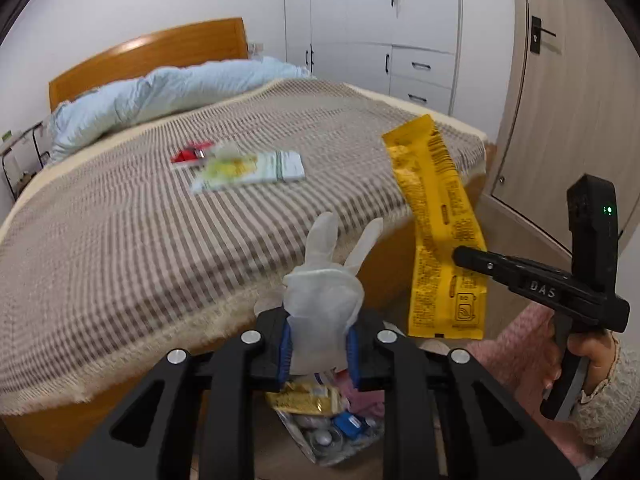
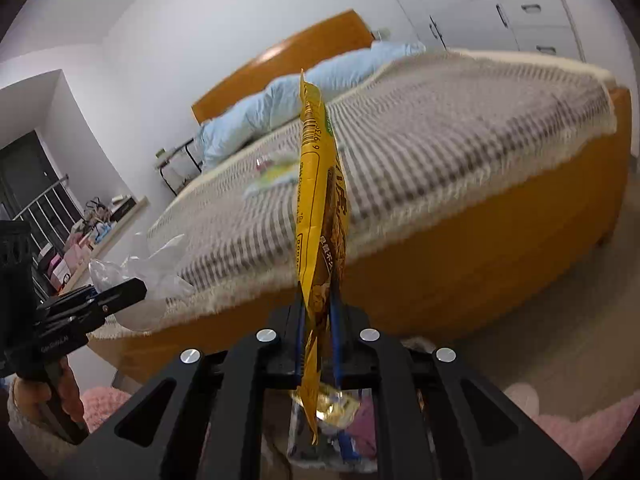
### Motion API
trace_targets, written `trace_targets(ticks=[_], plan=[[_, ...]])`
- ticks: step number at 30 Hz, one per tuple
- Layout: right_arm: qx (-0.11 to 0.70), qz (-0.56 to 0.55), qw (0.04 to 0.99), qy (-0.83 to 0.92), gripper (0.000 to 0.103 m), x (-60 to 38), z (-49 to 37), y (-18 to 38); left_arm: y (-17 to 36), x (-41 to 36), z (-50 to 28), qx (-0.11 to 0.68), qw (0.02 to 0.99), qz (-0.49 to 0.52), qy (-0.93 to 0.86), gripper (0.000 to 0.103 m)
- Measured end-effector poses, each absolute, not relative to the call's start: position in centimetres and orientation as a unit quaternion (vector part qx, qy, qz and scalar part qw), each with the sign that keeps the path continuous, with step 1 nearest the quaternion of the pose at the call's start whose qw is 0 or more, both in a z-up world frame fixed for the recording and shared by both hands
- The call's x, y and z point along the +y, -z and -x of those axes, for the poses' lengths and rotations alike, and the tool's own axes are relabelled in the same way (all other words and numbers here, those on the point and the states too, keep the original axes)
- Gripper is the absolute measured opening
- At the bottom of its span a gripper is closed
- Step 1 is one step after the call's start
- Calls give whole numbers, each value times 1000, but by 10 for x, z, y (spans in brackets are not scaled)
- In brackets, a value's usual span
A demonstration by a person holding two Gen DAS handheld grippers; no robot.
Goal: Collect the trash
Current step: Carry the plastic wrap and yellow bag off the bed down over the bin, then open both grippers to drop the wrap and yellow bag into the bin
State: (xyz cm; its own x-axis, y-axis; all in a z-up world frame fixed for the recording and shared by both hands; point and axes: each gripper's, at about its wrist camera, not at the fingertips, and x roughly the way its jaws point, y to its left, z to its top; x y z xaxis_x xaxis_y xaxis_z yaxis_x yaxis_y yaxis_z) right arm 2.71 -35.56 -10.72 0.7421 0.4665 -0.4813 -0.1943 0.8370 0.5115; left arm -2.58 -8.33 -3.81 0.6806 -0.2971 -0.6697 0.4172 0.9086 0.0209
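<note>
In the left wrist view my left gripper [image 1: 318, 344] is shut on a crumpled translucent white glove [image 1: 324, 292], whose fingers stick up past the blue pads. To the right, my right gripper [image 1: 462, 257] pinches a long yellow snack wrapper [image 1: 436, 220] that hangs upright. In the right wrist view that yellow wrapper [image 2: 320, 200] stands edge-on between the shut jaws of my right gripper [image 2: 318, 320]. My left gripper [image 2: 134, 288] shows at the left with the glove [image 2: 156, 268]. Below both grippers sits an open clear trash bag [image 1: 320, 436] [image 2: 332, 412] holding several wrappers.
A bed with a striped blanket [image 1: 200, 220] fills the view ahead, its wooden side [image 2: 480, 260] close by. On it lie a red wrapper [image 1: 188, 155] and a white-green packet [image 1: 256, 170]. A door [image 1: 560, 120] and white wardrobes [image 1: 380, 20] stand behind. A person's hand [image 1: 592, 360] holds the right gripper.
</note>
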Motion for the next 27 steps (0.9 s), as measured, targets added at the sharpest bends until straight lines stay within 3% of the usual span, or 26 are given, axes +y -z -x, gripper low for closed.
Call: trace_targets(ticks=[13,22,27], plan=[[399,-233,869,-177,10,-332,-19,186,163,-90,35,453,866,-72,198,19],[417,-228,863,-174,10,-324,-33,205,258,-84,30,576,792,-70,189,19],[436,-225,853,-178,10,-317,-36,218,284,-81,24,618,763,-47,183,19]])
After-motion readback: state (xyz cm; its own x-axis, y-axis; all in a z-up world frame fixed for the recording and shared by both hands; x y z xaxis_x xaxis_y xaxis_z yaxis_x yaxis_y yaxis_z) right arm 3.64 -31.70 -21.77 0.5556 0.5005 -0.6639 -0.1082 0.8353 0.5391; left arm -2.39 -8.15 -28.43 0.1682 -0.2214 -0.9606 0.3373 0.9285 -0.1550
